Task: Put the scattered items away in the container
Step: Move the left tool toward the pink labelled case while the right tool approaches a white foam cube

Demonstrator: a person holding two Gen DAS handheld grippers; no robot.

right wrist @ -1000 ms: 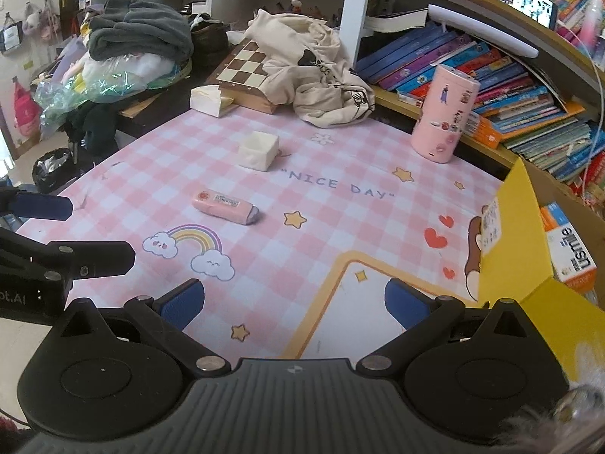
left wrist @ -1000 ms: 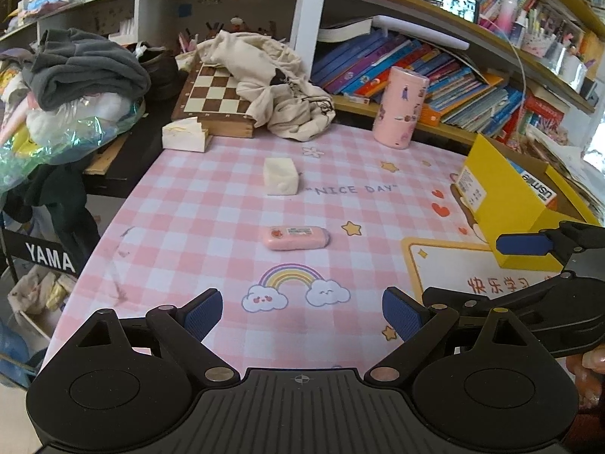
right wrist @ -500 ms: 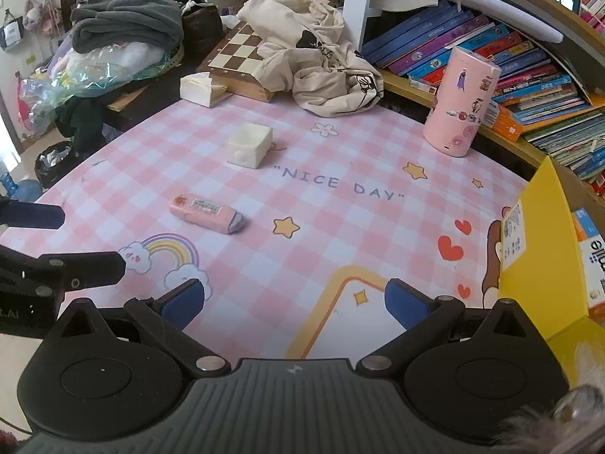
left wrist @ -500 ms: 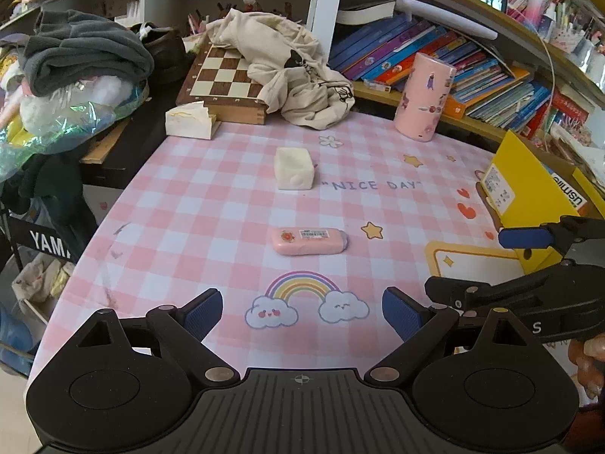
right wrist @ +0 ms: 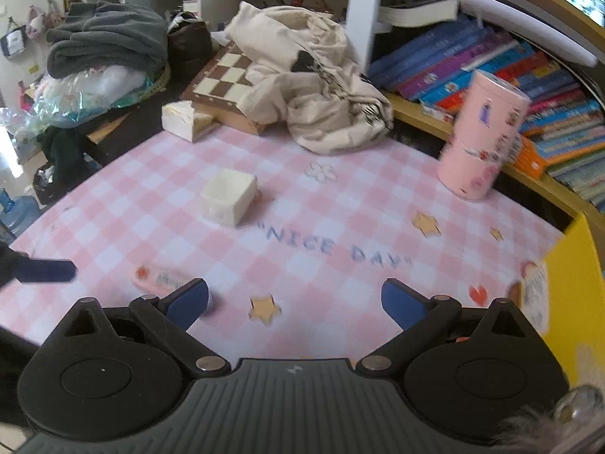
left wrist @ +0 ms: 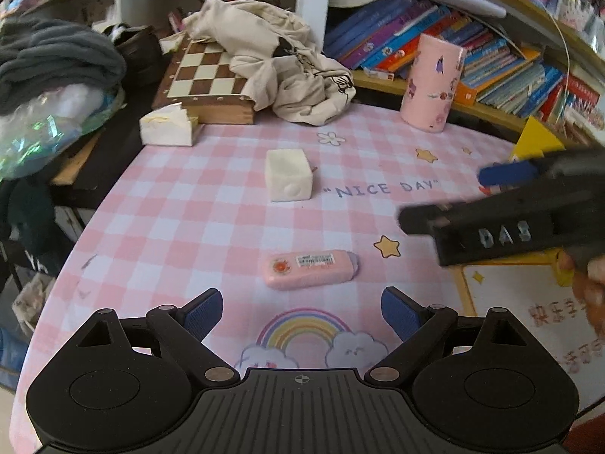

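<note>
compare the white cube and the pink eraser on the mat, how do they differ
The white cube is blocky and plain; the pink eraser is long, flat and rounded, with a printed label. The white cube sits farther back near the "NICE DAY" lettering; the pink eraser lies on its side above the rainbow. Both rest loose on the checked mat, ungripped.

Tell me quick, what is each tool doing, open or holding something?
Left tool: open, holding nothing; the pink eraser lies just ahead of it.
Right tool: open but closing a little, nothing between its fingers.
</note>
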